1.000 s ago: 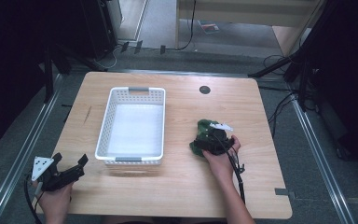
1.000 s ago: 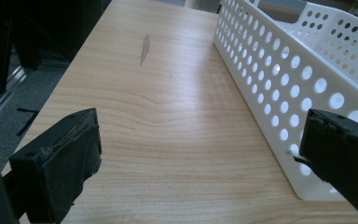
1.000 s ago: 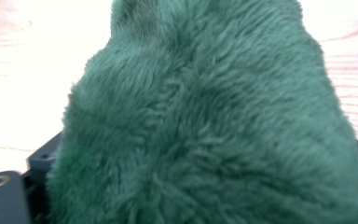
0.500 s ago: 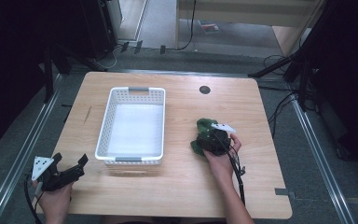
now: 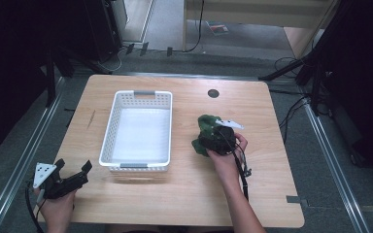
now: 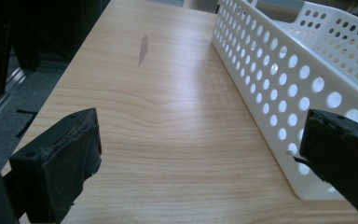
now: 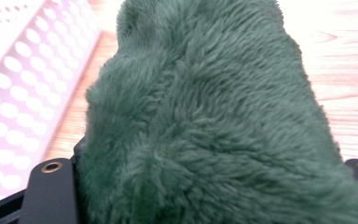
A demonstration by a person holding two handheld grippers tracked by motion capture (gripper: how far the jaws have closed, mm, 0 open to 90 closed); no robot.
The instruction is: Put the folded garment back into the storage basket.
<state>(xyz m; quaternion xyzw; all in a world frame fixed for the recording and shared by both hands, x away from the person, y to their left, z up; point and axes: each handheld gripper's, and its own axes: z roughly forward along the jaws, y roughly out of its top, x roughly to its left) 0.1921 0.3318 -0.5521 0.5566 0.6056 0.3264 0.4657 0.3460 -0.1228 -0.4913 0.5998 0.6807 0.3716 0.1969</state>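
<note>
The white perforated basket [image 5: 138, 131] is sitting mid-table as our landmark. Just off its near left corner, the left gripper [image 5: 73, 177] is hovering over the wooden table [image 5: 184, 194], its jaws gaping wide with nothing between them; its own view is showing bare wood and the basket's side wall [image 6: 279, 88]. To the basket's right, a little apart, the right gripper [image 5: 218, 138] is pressing into a green plush toy [image 5: 205, 131]. Fuzzy green fur [image 7: 205, 121] is burying those jaws, so whether they're clamped, I cannot tell.
</note>
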